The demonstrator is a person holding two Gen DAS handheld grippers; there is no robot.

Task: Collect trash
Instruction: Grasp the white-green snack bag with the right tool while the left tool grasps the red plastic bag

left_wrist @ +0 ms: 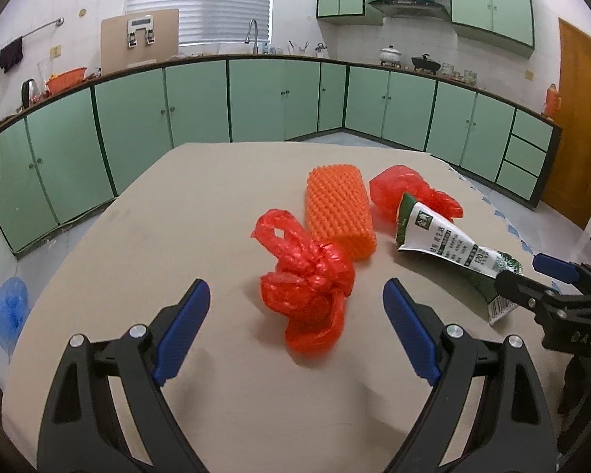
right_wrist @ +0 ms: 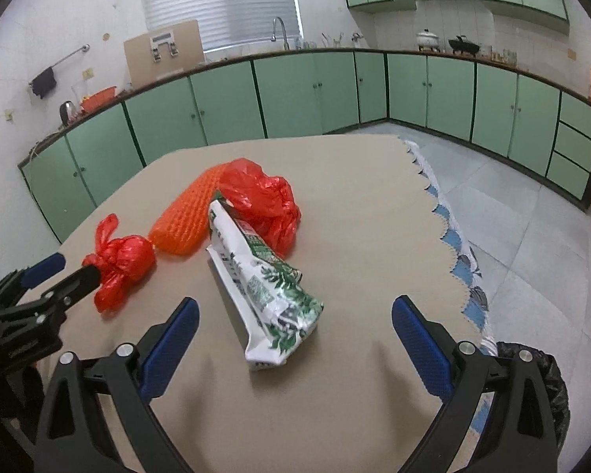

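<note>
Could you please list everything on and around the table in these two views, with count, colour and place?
knotted plastic bag: 1, red, near side of the table, ahead of the left gripper.
second plastic bag: 1, red, farther back, behind the packet.
foam net sleeve: 1, orange, between the two bags.
empty packet: 1, white and green, ahead of the right gripper.
table: 1, beige cover.
bin liner: 1, black, beside the table's right edge.
left gripper: 1, black with blue pads, open, empty.
right gripper: 1, black with blue pads, open, empty.
</note>
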